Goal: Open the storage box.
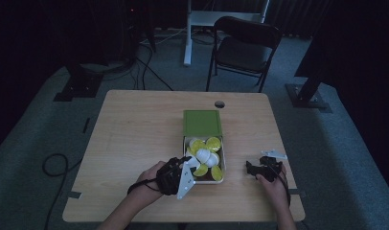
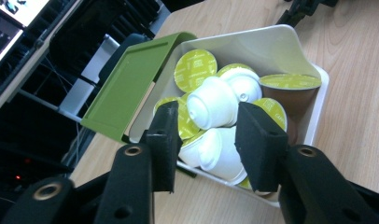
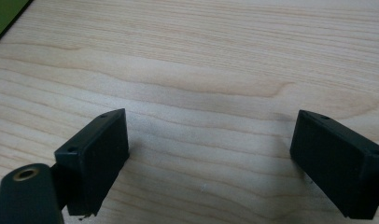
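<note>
The left claw (image 1: 188,162) is sitting at the box's (image 1: 223,165) nine o'clock edge, angled in toward the heap, presumably because that side gives a clear line to the topmost pods; in the left gripper view its jaws are standing apart, pads (image 2: 165,135) flanking a white pod (image 2: 213,103) without pressing on it, so it is released and gripping nothing that I can see; a second white pod (image 2: 220,151) is lying just below, between the same pads but deeper in the box (image 2: 253,44). The pods (image 1: 205,155) are piling loosely, some foil-up in yellow-green (image 2: 195,70), some on their sides, one brown one (image 2: 290,91) wedged at three o'clock against the wall, which is likely why the claw is lining up on the exposed white one first. The green lid (image 1: 202,123) is lying flat at the box's twelve o'clock, slid back and touching it, leaving the opening free; in the left gripper view the lid (image 2: 129,88) is showing at ten o'clock. Further right, the right claw (image 1: 257,168) is resting on the table (image 1: 135,124) at the box's three o'clock, well apart from it, seemingly parked out of the way; its jaws are spread wide over bare wood (image 3: 201,70), released and empty.
</note>
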